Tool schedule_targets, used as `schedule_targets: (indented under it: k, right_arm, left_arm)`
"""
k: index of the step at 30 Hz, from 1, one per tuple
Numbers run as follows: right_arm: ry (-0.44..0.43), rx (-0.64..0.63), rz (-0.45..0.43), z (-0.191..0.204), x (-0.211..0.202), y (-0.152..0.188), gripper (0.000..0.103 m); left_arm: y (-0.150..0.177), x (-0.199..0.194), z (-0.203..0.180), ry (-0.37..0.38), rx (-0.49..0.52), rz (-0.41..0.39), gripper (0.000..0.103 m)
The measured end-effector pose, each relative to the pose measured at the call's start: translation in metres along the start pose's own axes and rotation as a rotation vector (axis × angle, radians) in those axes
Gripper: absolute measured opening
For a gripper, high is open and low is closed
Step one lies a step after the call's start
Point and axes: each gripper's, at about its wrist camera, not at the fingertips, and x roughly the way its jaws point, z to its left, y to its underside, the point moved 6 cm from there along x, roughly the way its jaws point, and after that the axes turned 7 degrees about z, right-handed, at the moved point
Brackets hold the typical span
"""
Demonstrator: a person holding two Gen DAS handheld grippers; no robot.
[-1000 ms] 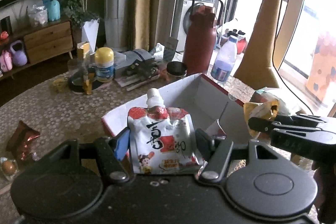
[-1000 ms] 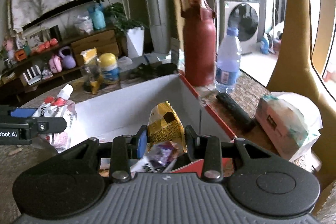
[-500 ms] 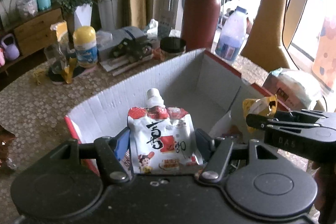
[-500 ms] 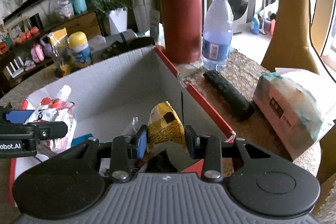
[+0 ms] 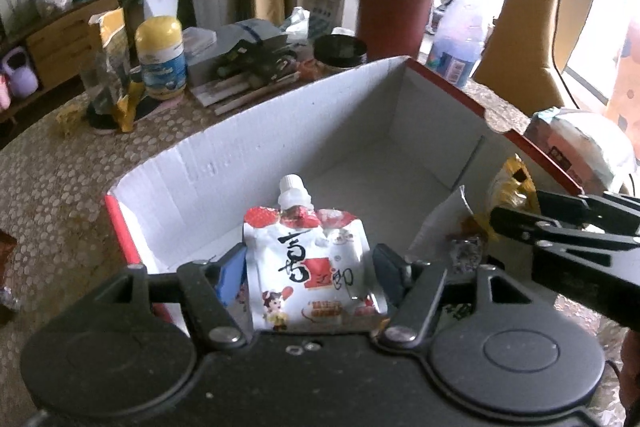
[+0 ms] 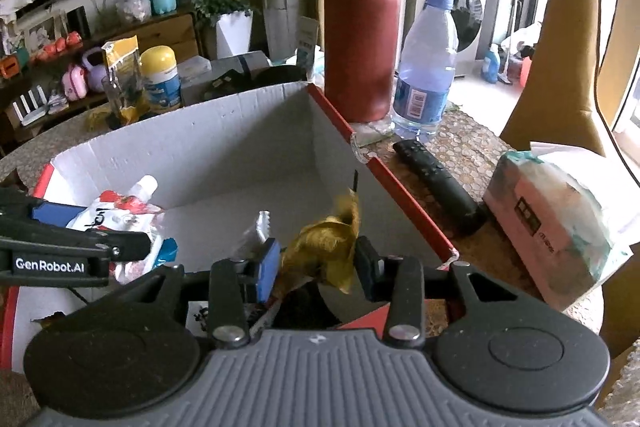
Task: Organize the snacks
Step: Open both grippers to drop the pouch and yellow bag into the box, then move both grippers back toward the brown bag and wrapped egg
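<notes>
My left gripper (image 5: pixel 308 267) is shut on a white and red spouted drink pouch (image 5: pixel 308 263) and holds it upright over the near end of the open cardboard box (image 5: pixel 280 131). My right gripper (image 6: pixel 316 259) holds a yellow snack packet (image 6: pixel 324 247) between its fingers, over the box's near right corner. In the right wrist view the pouch (image 6: pixel 120 211) and the left gripper's fingers (image 6: pixel 80 239) show at the left, inside the box (image 6: pixel 224 147). In the left wrist view the yellow packet (image 5: pixel 516 187) shows at the right. Other wrappers lie on the box floor.
Behind the box stand a red flask (image 6: pixel 362 27), a water bottle (image 6: pixel 424 67), a yellow-capped jar (image 5: pixel 160 59) and table clutter. A black remote (image 6: pixel 436 183) and a tissue pack (image 6: pixel 556 223) lie right of the box.
Both grippers have moved forward and down over the box with their snacks. The right gripper's fingers now stand wider apart around the yellow packet, which looks crumpled and tilted.
</notes>
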Motion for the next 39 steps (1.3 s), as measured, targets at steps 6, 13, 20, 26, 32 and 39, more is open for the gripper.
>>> schedule_targets:
  k: [6,13,20,26,32,39]
  right_arm:
    - [-0.012,0.013,-0.007,0.0,-0.009,0.004,0.049]
    - [-0.044,0.02,-0.023,0.009,-0.033,0.008,0.062]
    - [-0.076,0.015,-0.046,0.022,-0.068,0.014,0.071]
    - [-0.106,0.01,-0.069,0.037,-0.1,0.023,0.073]
    - [-0.159,-0.002,-0.1,0.058,-0.131,0.035,0.078]
    - [-0.218,-0.035,-0.133,0.089,-0.163,0.045,0.085]
  left_arm:
    - [0.005,-0.006,0.008,0.001,-0.026,-0.001,0.067]
    - [0.005,-0.038,0.005,0.008,-0.012,-0.086,0.094]
    - [0.016,-0.071,0.009,-0.001,-0.013,-0.132,0.094]
    - [0.031,-0.104,0.018,0.003,-0.017,-0.174,0.097]
    - [0.051,-0.138,0.025,0.009,-0.017,-0.217,0.1]
    - [0.078,-0.172,0.039,0.031,-0.035,-0.26,0.102]
